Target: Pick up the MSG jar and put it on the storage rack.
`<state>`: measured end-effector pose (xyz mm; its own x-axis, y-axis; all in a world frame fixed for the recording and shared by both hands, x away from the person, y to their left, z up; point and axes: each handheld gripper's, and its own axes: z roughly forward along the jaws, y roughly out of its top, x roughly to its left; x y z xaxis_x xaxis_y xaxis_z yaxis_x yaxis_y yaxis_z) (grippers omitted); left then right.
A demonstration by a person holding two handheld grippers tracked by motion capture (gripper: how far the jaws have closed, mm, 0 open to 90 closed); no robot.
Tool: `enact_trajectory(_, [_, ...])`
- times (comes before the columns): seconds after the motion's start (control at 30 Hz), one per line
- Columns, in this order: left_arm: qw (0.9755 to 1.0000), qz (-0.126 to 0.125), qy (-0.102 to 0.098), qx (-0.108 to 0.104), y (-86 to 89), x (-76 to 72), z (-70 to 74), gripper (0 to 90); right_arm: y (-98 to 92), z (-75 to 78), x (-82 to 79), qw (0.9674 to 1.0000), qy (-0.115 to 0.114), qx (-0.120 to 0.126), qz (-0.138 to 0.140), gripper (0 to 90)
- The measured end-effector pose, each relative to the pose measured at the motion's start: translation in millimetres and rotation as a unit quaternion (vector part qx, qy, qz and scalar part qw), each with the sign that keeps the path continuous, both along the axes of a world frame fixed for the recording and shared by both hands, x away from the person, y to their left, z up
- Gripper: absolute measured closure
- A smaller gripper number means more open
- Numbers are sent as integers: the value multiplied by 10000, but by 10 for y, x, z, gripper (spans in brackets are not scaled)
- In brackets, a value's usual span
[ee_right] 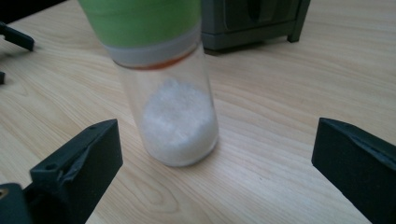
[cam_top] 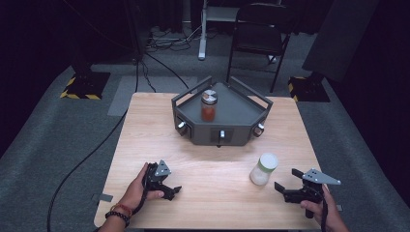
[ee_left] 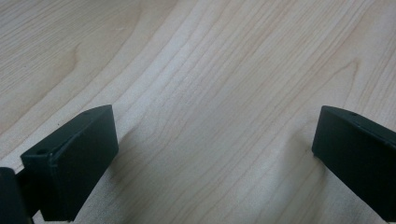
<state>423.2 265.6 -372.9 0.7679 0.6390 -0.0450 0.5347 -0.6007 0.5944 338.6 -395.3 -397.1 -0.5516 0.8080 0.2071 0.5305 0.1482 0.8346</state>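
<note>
A clear jar with a green lid (cam_top: 263, 169) and white grains in its bottom stands upright on the wooden table (cam_top: 217, 164), right of centre. My right gripper (cam_top: 286, 180) sits just to its right, open, jaws pointing at it. In the right gripper view the jar (ee_right: 177, 116) stands a little beyond the open right gripper (ee_right: 217, 140), untouched. A second jar with red powder (cam_top: 209, 105) stands on top of a grey angular rack (cam_top: 237, 108) at the back. My left gripper (cam_top: 173, 192) rests low at the front left, and in its own view the left gripper (ee_left: 215, 135) is open over bare wood.
The rack has knobs on its front faces (cam_top: 222, 135) and raised rails around its top. In the right gripper view the rack's base (ee_right: 247, 23) lies behind the jar. A folding chair (cam_top: 258, 34), cables and stand bases are on the carpet beyond the table.
</note>
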Motion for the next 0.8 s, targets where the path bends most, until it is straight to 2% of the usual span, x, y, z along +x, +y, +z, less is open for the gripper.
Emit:
enact_trajectory(0.1, [10000, 5, -1, 1, -1, -2, 0, 2, 24, 6, 5, 9999, -31, 94, 79, 16])
enact_trajectory(0.33, [10000, 5, -1, 0, -1, -2, 0, 2, 172, 1, 60, 9996, -99, 78, 252, 16])
enact_trajectory(0.4, [10000, 5, -2, 3, -1, -2, 0, 2, 219, 5, 73, 9996, -125, 12, 253, 16])
enact_trajectory(0.57, [10000, 6, -3, 2, -1, -3, 0, 2, 285, -18, 99, 9998, -140, 49, 152, 21])
enact_trajectory(0.8, [10000, 6, 1, -2, -1, -2, -1, 2, 351, -27, 105, 9996, -245, 60, 145, 25])
